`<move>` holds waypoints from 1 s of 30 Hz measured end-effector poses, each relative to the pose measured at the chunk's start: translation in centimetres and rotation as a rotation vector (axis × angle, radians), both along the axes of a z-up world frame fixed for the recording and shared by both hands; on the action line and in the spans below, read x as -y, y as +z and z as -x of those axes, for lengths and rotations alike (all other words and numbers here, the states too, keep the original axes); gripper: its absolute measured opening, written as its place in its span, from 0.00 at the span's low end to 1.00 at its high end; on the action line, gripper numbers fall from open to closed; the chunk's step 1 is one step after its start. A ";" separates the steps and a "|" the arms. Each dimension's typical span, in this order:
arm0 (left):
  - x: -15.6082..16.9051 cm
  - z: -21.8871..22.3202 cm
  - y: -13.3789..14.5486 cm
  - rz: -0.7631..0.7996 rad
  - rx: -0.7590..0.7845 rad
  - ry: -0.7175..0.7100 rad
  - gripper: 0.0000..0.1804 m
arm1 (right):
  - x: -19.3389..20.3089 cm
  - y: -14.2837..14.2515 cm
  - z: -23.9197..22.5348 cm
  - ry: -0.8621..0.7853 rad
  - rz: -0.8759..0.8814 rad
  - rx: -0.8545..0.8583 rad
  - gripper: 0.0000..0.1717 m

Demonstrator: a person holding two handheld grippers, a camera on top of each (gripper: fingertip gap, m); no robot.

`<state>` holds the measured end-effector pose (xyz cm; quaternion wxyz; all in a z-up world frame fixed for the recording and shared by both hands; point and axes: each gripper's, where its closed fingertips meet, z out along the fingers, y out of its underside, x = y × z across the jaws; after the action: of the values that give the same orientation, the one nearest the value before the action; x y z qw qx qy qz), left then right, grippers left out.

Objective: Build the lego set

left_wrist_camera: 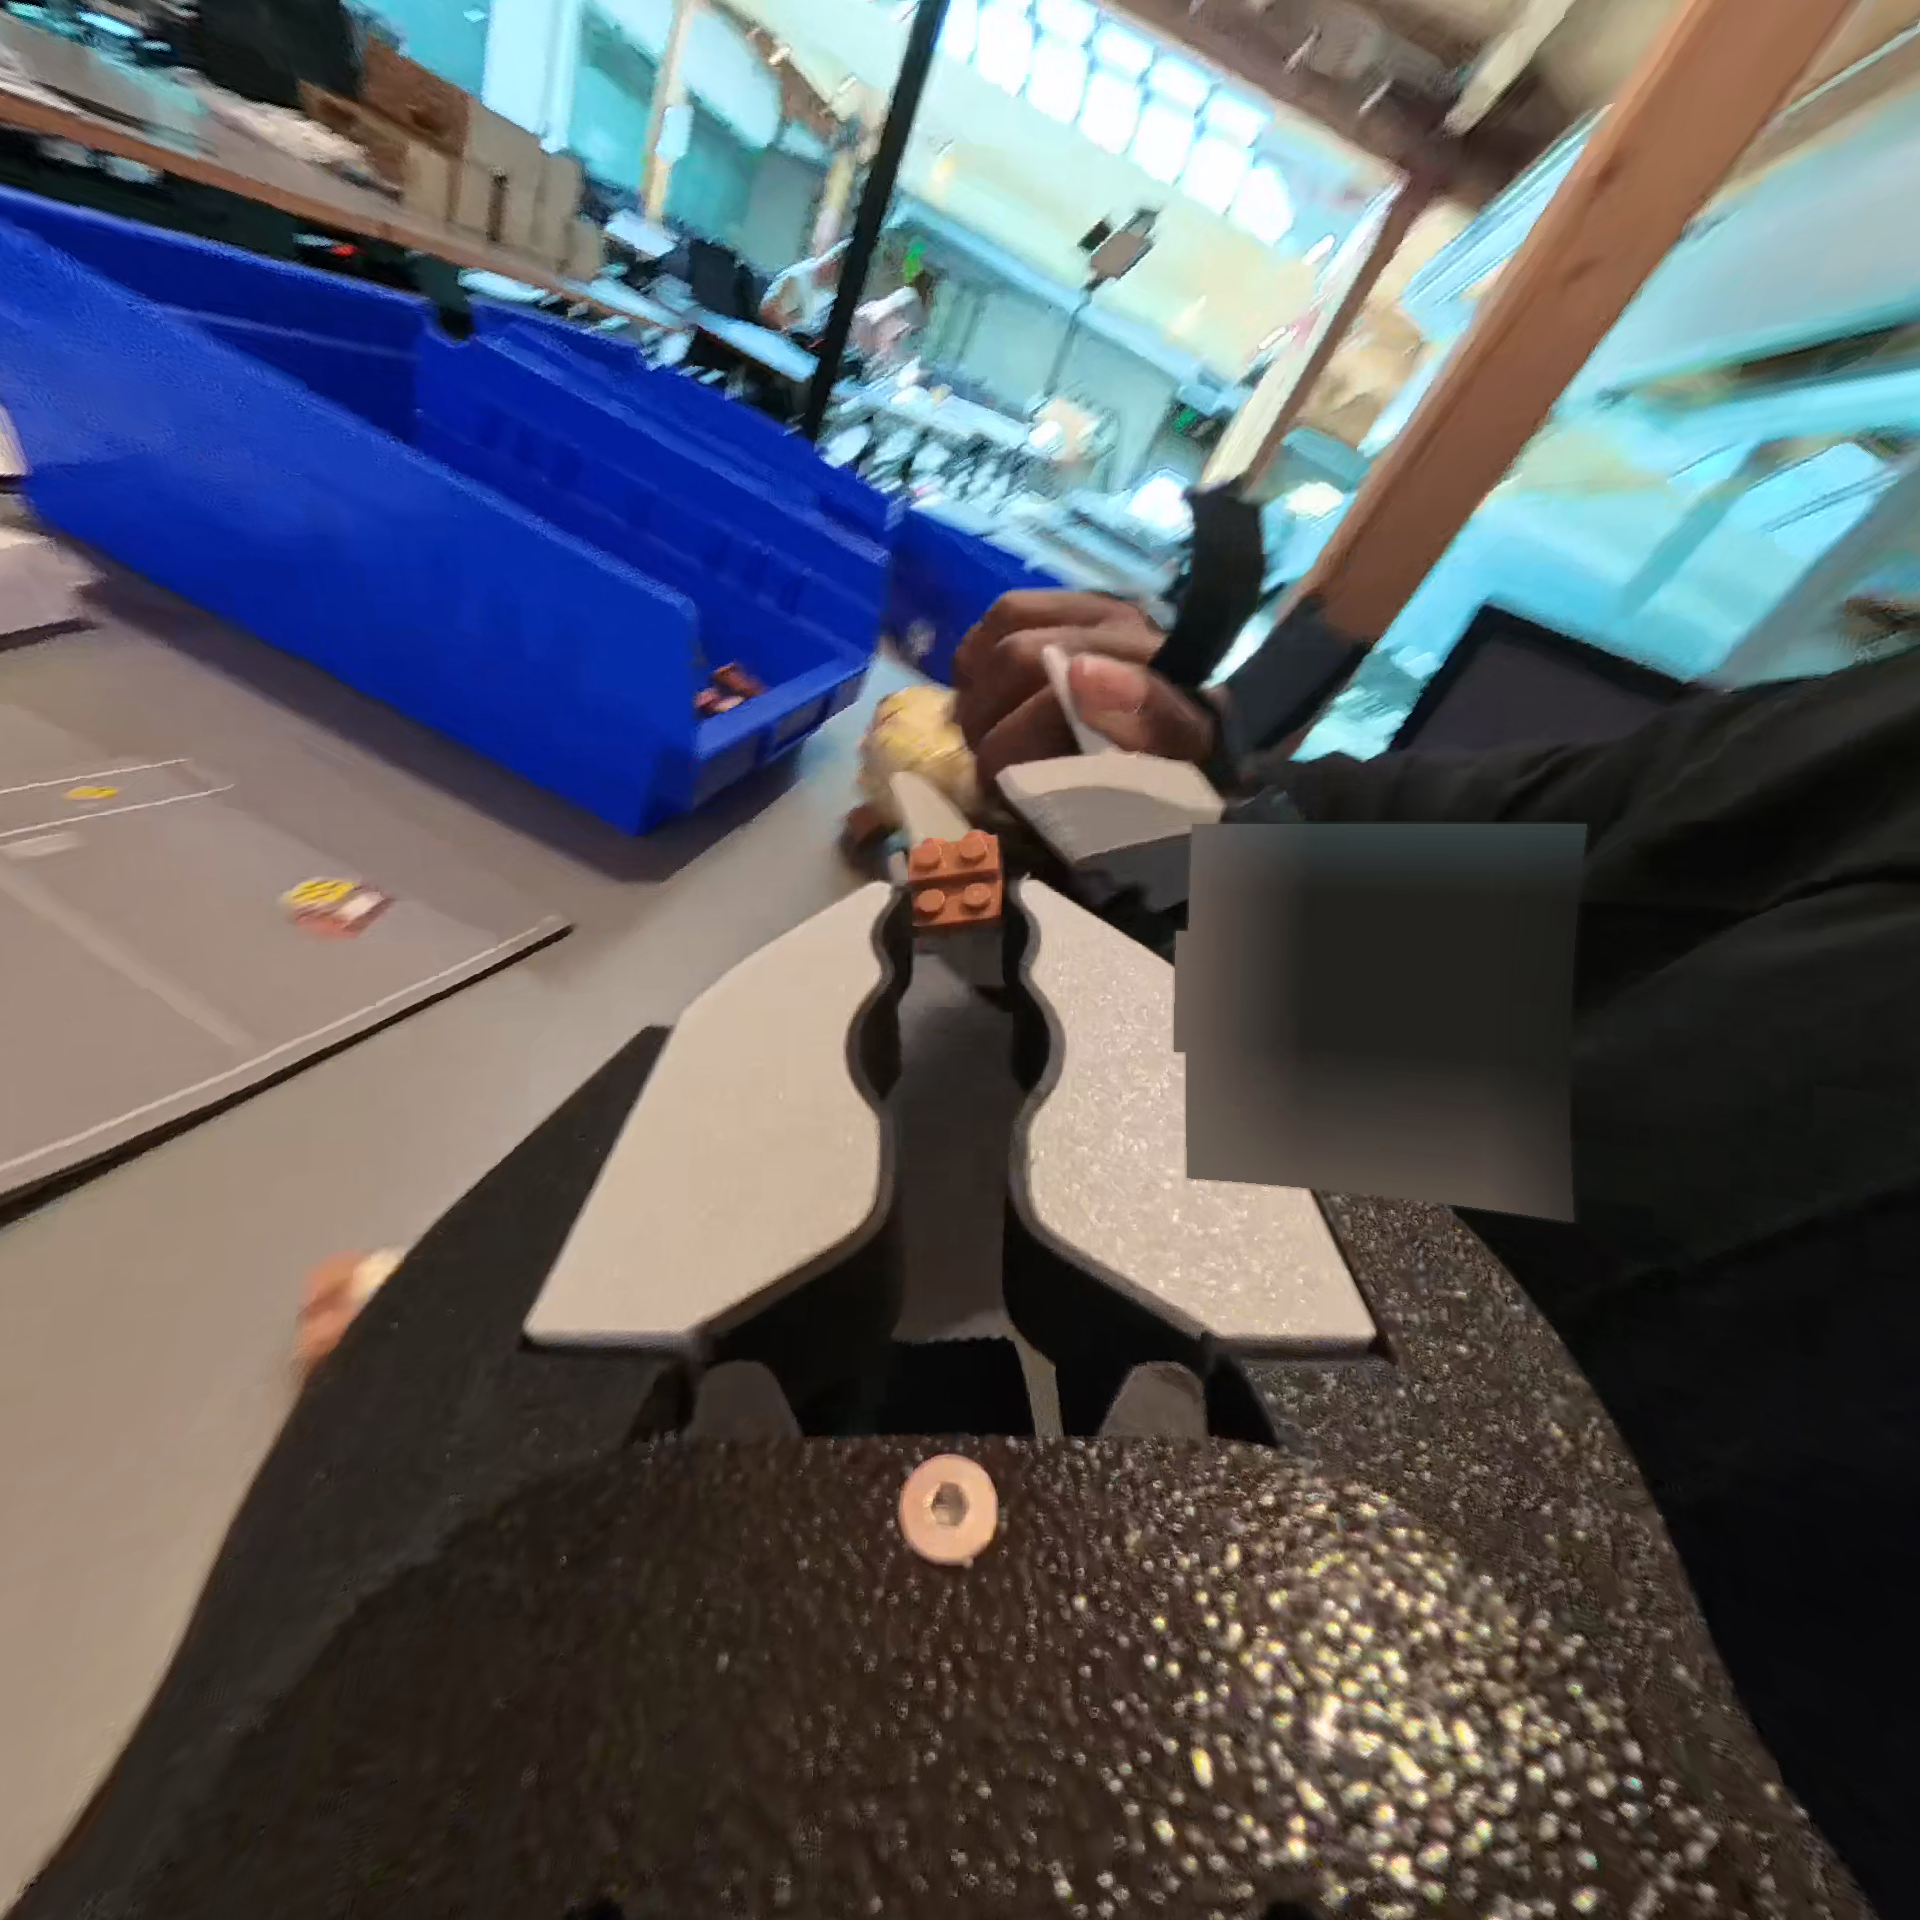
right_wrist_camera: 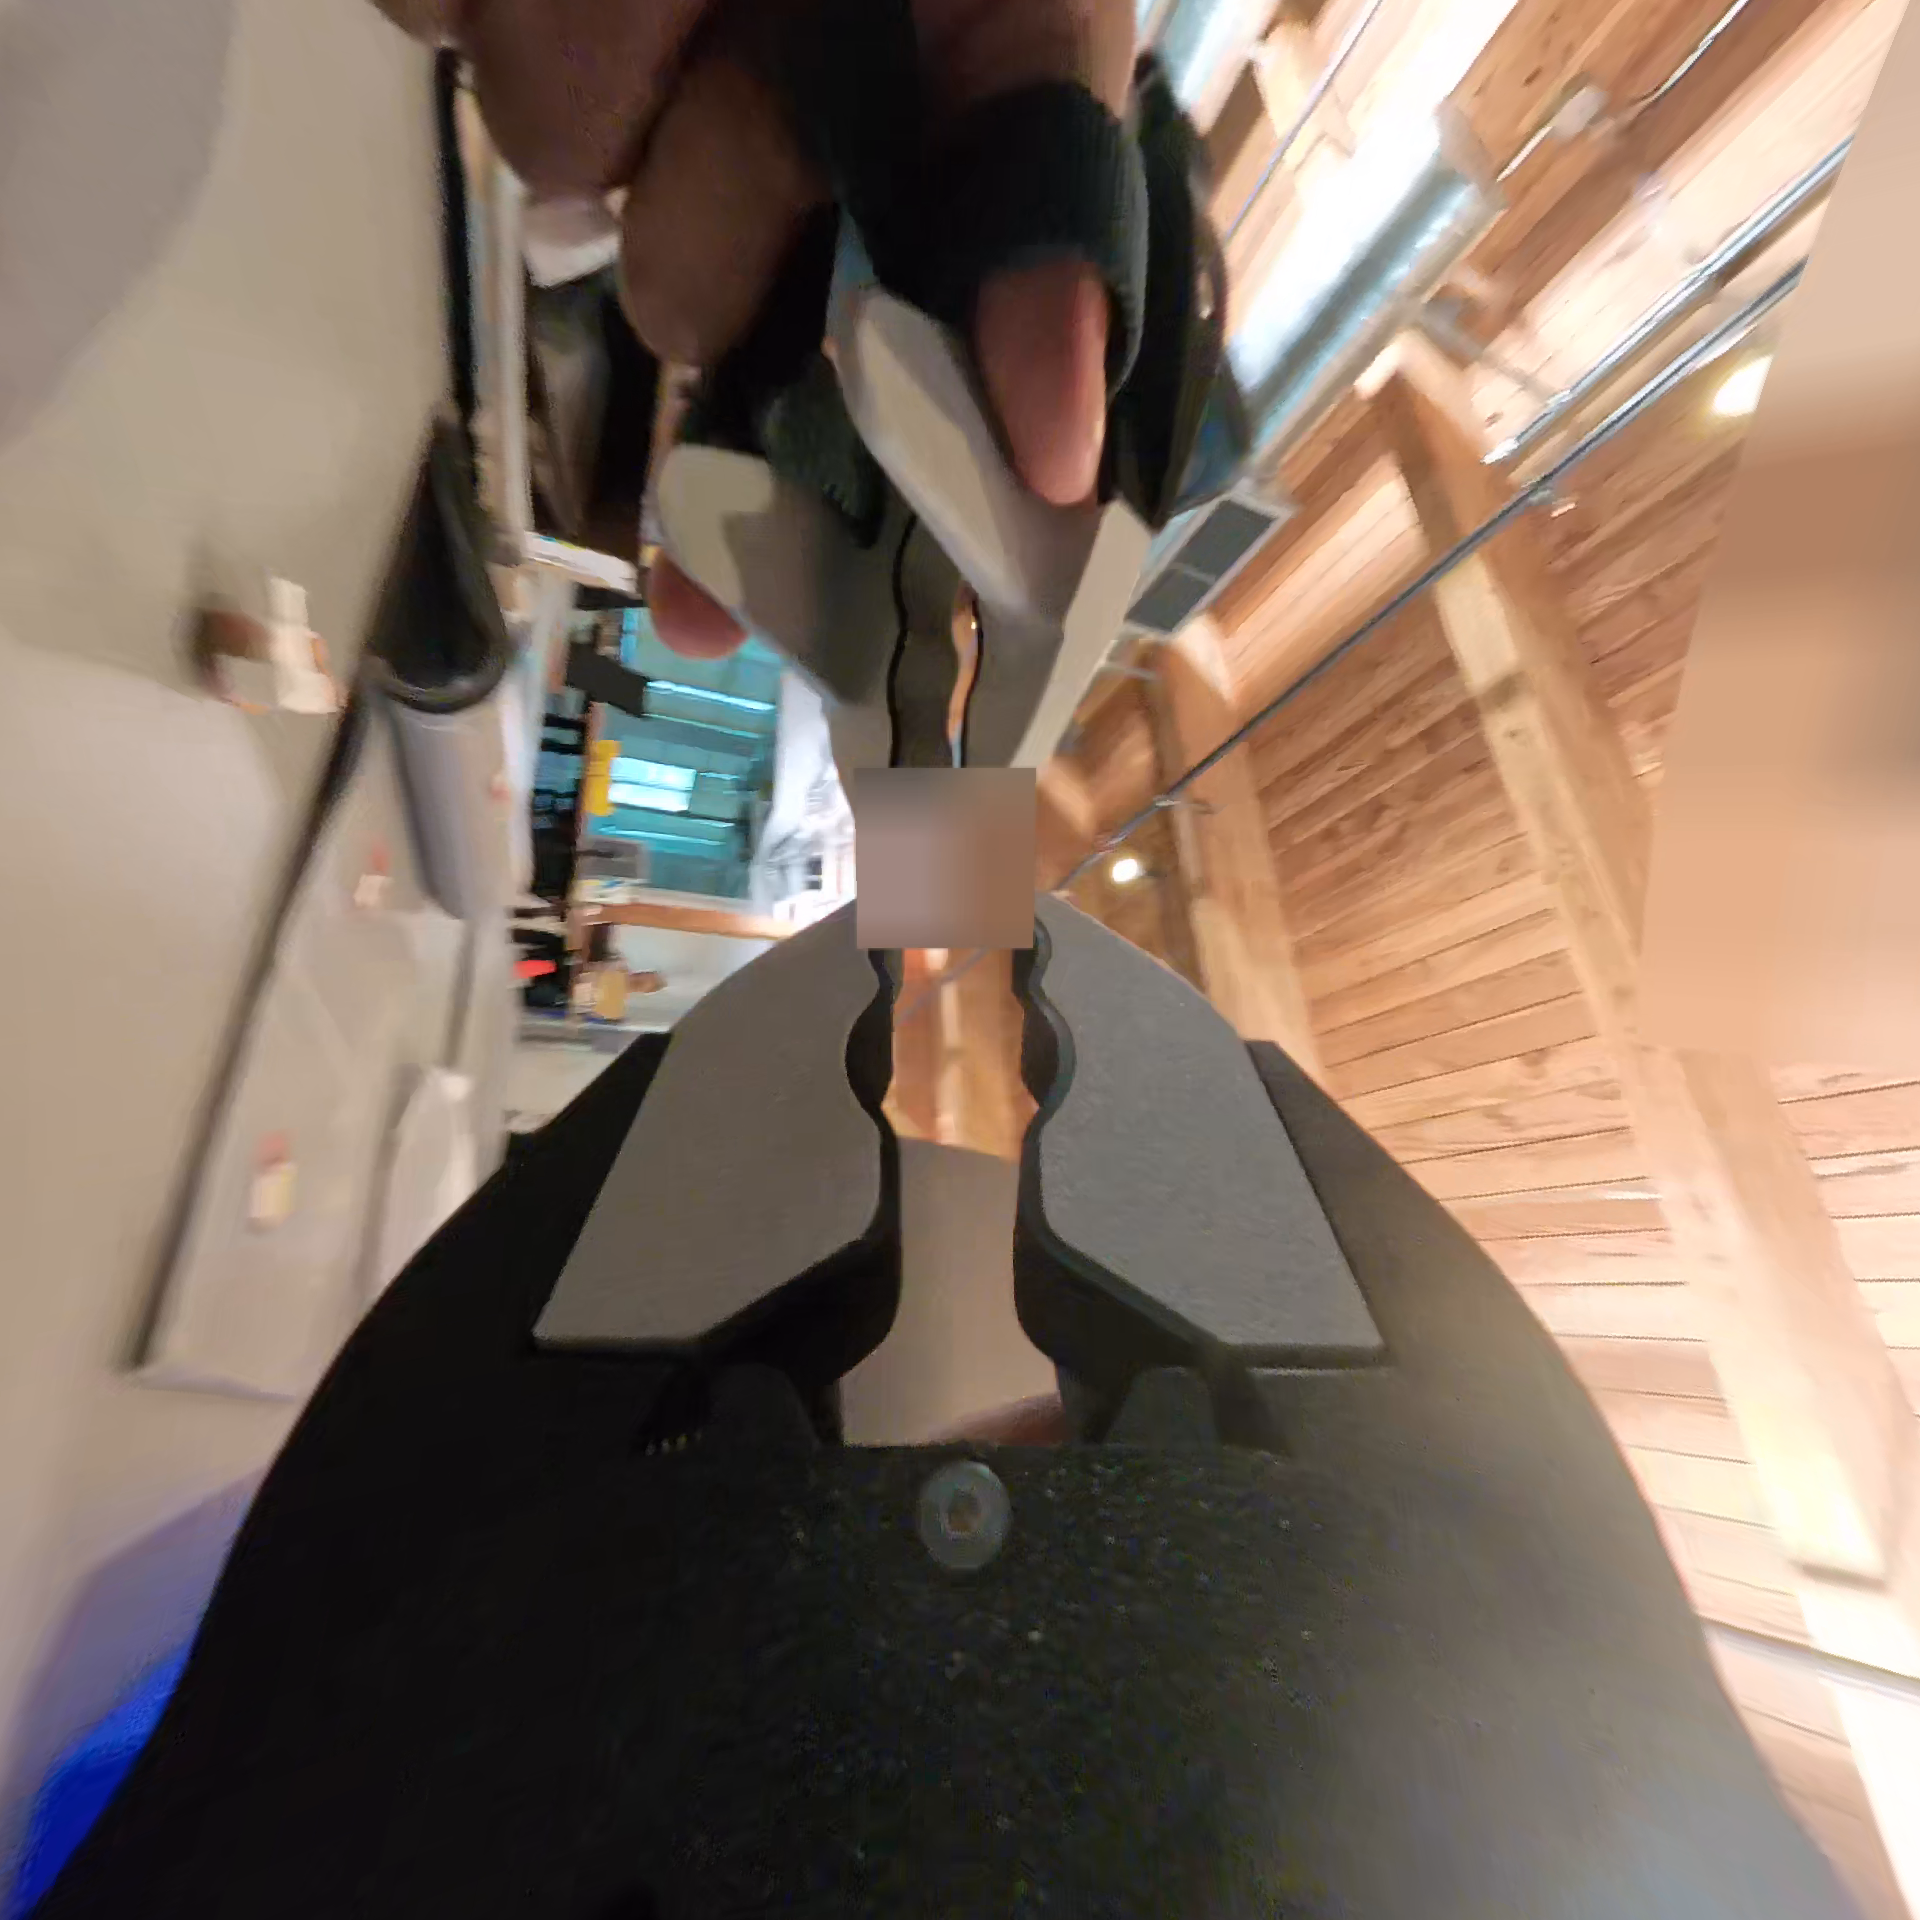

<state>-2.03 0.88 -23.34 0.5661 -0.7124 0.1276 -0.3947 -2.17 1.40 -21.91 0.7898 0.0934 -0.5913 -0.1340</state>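
- Two hand-held grippers were ours. The left hand-held gripper (left_wrist_camera: 956, 902) was narrowed onto a small brown studded plastic brick (left_wrist_camera: 955, 878), both pads pressing its sides, above the grey counter (left_wrist_camera: 665, 914).
- Our right hand-held gripper (right_wrist_camera: 948, 940) had a blurred patch over its tips; we could not tell its state.
- Long blue plastic bins (left_wrist_camera: 416, 561) stood beyond.

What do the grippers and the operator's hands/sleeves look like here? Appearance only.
Both grippers match: the left gripper and right gripper each have a black, rough-textured body, a silver hex screw at centre, and two flat grey fingers with wavy black inner edges. The hand wears a black fingerless glove; the sleeve is black.
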 end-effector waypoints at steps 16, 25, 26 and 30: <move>0.6 6.2 -12.2 0.312 -0.858 0.177 0.09 | -2.3 -7.0 1.0 -0.117 0.424 0.296 0.08; 1.4 5.7 -12.2 0.347 -0.805 0.128 0.12 | -3.0 -7.7 0.9 -0.126 0.495 0.332 0.08; 1.5 5.6 -12.2 0.348 -0.799 0.123 0.12 | -3.0 -7.8 0.9 -0.127 0.497 0.334 0.08; 1.6 5.5 -11.1 0.290 -0.774 0.110 0.13 | -3.1 -8.1 1.0 -0.130 0.516 0.344 0.07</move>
<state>-7.49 -0.71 -34.39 0.3903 -0.8863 0.2358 -0.0807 -3.16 4.51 -30.01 0.6654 -0.1268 -0.7355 -0.0120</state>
